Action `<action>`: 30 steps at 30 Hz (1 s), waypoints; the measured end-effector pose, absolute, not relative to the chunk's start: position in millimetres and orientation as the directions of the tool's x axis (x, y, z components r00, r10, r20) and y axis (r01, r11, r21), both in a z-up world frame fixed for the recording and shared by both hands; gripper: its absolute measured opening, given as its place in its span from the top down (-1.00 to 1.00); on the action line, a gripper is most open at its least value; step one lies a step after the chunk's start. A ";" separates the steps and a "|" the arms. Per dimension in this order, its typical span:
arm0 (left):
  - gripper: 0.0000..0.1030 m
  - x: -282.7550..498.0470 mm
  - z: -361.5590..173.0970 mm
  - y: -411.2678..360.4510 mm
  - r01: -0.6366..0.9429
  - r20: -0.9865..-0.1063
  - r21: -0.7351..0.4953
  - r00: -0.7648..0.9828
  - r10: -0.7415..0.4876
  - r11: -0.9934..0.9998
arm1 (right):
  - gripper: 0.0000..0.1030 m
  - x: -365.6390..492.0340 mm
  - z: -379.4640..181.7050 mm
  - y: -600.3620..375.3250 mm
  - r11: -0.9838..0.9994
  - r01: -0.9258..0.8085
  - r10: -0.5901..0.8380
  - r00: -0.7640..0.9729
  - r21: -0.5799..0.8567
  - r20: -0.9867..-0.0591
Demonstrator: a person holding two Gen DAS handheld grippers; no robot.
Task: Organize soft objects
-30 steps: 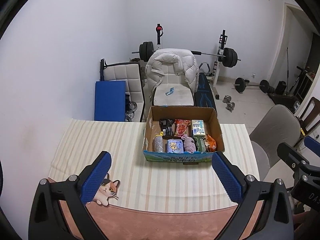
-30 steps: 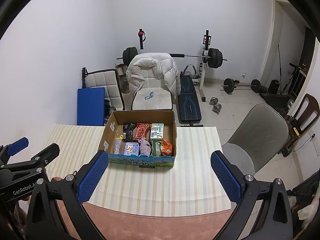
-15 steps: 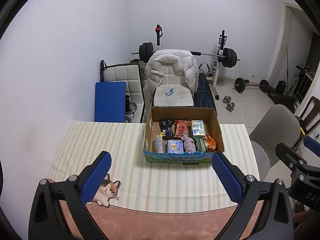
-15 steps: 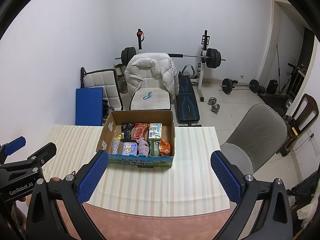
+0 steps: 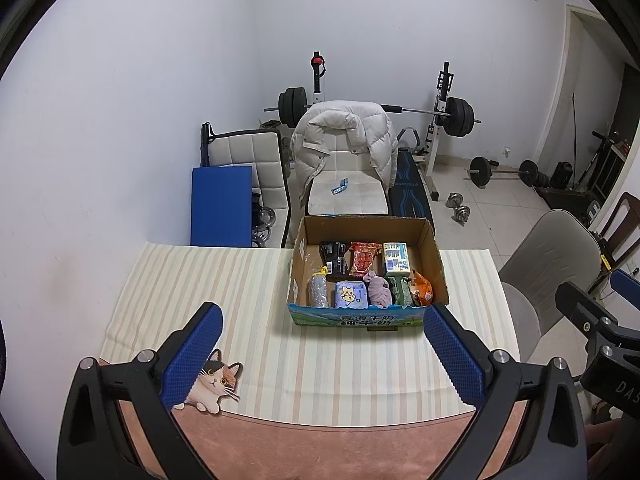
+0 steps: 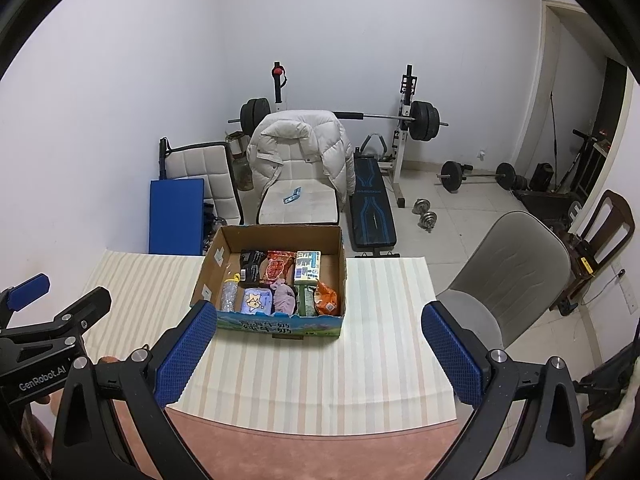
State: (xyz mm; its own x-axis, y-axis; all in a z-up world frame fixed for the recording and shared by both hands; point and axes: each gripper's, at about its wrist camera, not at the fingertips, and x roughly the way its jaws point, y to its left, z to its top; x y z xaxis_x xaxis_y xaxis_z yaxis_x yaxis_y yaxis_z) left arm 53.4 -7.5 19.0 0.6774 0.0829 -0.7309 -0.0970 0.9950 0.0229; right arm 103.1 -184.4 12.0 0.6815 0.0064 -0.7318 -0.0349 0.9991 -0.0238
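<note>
An open cardboard box [image 5: 435,256] stands on the striped tablecloth at the table's far middle; it also shows in the right wrist view [image 6: 208,268]. It holds several soft packets, a pink plush [image 5: 379,289], a tissue pack [image 5: 350,293] and a small bottle [image 5: 318,290]. My left gripper [image 5: 322,354] is open and empty, held above the near table edge, short of the box. My right gripper [image 6: 316,354] is open and empty, just in front of the box.
A cat-shaped mat [image 5: 214,384] lies at the near left of the table. A grey chair [image 6: 508,280] stands at the table's right. Behind the table are a white chair with a puffer jacket [image 5: 344,152], a blue pad [image 5: 221,205] and weights.
Both grippers have drifted slightly; the box sits a little lower and more left in the right wrist view. Nothing was grasped or released.
</note>
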 end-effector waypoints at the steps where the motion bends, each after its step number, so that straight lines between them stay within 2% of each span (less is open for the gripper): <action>1: -1.00 53.8 19.6 -7.6 -0.097 -0.731 0.023 0.677 0.083 0.995 | -1.00 103.2 12.1 -184.5 0.999 -0.035 0.006 0.682 -0.024 -0.732; 30: -1.00 50.2 31.4 -7.7 -0.085 -0.714 0.021 0.696 0.074 0.996 | -1.00 96.7 23.9 -194.6 1.000 -0.013 -0.009 0.693 -0.024 -0.721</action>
State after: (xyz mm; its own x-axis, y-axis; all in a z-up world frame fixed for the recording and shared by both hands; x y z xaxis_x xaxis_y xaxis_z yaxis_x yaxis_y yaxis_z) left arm 50.2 -7.6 31.4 0.6960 0.0744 -0.7142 -0.0854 0.9961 0.0206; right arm 96.7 -194.6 23.9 0.6931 -0.0087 -0.7208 -0.0128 0.9996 -0.0244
